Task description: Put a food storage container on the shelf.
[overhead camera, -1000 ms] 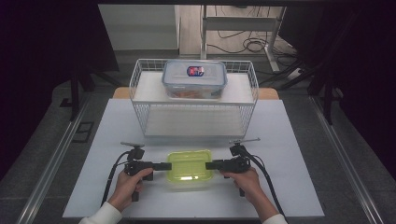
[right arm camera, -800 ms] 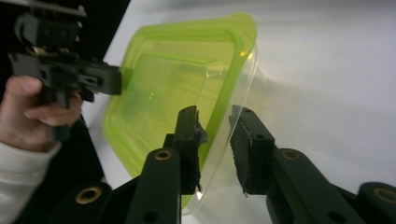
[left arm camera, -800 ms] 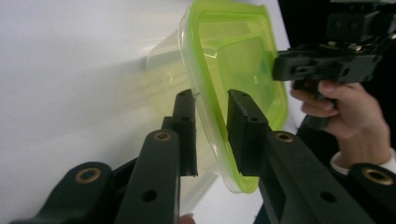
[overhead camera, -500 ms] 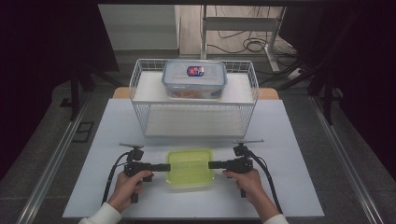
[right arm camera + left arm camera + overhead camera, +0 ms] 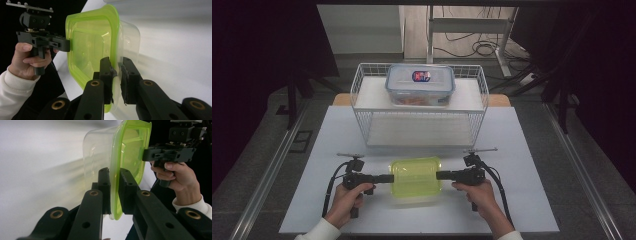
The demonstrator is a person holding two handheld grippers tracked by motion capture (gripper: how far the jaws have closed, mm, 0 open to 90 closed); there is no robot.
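Between the two grippers, on the white table (image 5: 312, 200), sits a clear tub with a green lid (image 5: 416, 176); left gripper (image 5: 114, 182) and right gripper (image 5: 117, 72) each clamp its lid rim. Beyond, a lidded food box (image 5: 420, 84) rests atop the wire basket (image 5: 362, 100)

Clear rectangular container (image 5: 416, 181) with translucent lime-green lid on, flat on the white table's near edge
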